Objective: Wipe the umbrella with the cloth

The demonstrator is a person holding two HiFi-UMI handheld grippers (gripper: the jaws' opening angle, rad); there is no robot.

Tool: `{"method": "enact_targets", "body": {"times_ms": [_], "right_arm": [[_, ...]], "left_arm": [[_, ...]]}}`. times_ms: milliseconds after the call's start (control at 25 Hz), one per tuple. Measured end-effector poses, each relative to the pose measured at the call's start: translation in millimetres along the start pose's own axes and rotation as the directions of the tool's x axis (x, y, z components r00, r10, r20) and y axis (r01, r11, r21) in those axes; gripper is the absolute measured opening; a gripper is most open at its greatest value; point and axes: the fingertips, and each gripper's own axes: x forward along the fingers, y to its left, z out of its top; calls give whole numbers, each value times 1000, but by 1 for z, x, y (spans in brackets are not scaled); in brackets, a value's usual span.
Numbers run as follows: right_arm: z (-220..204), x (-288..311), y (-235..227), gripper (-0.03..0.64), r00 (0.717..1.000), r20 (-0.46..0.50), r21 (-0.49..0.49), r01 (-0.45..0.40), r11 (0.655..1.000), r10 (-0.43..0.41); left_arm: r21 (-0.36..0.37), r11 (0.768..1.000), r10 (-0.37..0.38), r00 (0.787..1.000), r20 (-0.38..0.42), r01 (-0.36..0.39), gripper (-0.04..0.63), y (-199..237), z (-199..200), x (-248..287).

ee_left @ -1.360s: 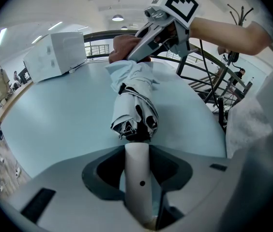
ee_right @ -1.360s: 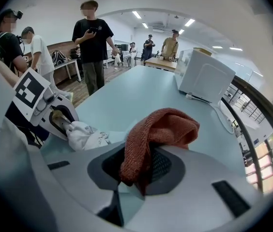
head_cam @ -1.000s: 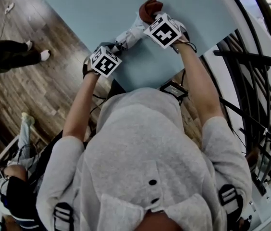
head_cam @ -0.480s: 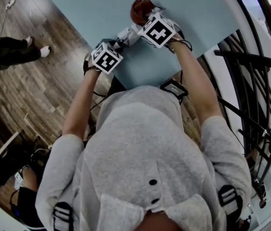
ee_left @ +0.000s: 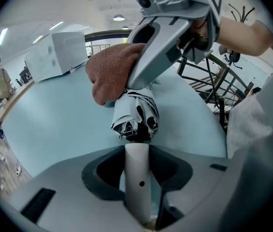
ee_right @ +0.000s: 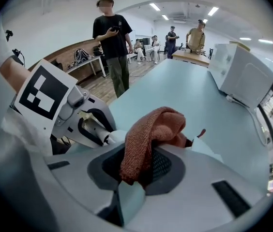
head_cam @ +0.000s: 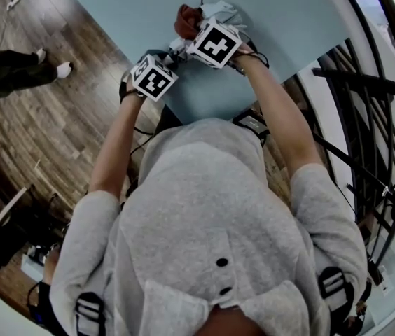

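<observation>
Left gripper [ee_left: 137,170] jaws clamp the umbrella [ee_left: 137,114] handle, long axis pointing straight ahead; right gripper [ee_right: 139,175] jaws pinch the cloth [ee_right: 148,132] (resting on the canopy).

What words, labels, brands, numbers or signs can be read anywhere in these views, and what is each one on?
None: no readable text in any view.
The cube on the left gripper and the cube on the right gripper: black-and-white square patterns only, no letters or digits.
The white box: no legible label.
The umbrella and the cloth: no print visible.
</observation>
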Motion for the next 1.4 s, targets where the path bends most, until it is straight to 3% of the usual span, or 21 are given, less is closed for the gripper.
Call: {"method": "enact_targets", "body": {"times_ms": [200, 400, 800, 960, 1120, 1400], "right_arm": [[7, 3, 12, 77, 998, 33, 41, -54, 998, 53], [17, 6, 37, 77, 980, 92, 101, -184, 978, 175], [2, 0, 56, 77, 951, 99, 154, -305, 940, 292], [-17, -1, 67, 77, 934, 60, 160, -357, 920, 352], [-40, -2, 67, 77, 932, 28, 177, -361, 916, 362], [-64, -5, 42, 77, 956, 21, 240, -290, 926, 294]], "left_arm": [[-1, 1000, -5, 1000, -5, 5, 161, -2, -2, 0], [-4, 1000, -4, 1000, -4, 4, 161, -2, -1, 0], [-2, 1000, -2, 1000, 1, 2, 161, -3, -1, 0], [-4, 1000, 1, 1000, 1, -1, 161, 0, -2, -1], [-1, 1000, 1, 1000, -2, -1, 161, 0, -2, 0], [-4, 1000, -4, 1000, -1, 4, 161, 0, -3, 2]]}}
